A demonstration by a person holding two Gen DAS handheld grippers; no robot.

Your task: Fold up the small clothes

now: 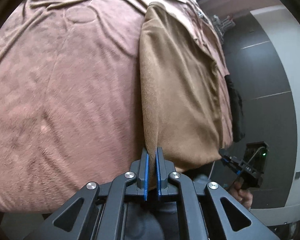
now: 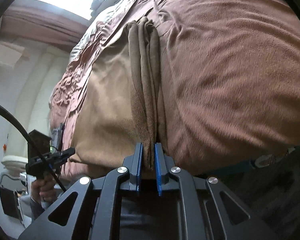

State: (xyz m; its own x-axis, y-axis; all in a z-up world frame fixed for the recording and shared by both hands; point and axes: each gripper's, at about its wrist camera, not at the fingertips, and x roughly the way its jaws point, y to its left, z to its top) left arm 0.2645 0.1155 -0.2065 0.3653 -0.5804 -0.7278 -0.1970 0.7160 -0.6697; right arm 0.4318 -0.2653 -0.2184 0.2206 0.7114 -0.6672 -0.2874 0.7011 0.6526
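Note:
A tan garment (image 1: 176,92) lies stretched over the pink blanket (image 1: 70,84) on a bed. My left gripper (image 1: 152,156) is shut on the near edge of this cloth, its blue pads pinching a fold. In the right wrist view the same tan garment (image 2: 110,104) spreads to the left, and its bunched edge (image 2: 148,92) runs down into my right gripper (image 2: 149,150), which is shut on it. Each wrist view shows the other gripper at the cloth's far corner: the right one (image 1: 230,160), the left one (image 2: 68,153).
The pink blanket (image 2: 230,80) covers the bed in both views. A dark grey floor (image 1: 270,80) and a white wall lie past the bed's edge. A person's hand (image 2: 44,188) holds the left gripper's handle, with a black cable (image 2: 20,126) beside it.

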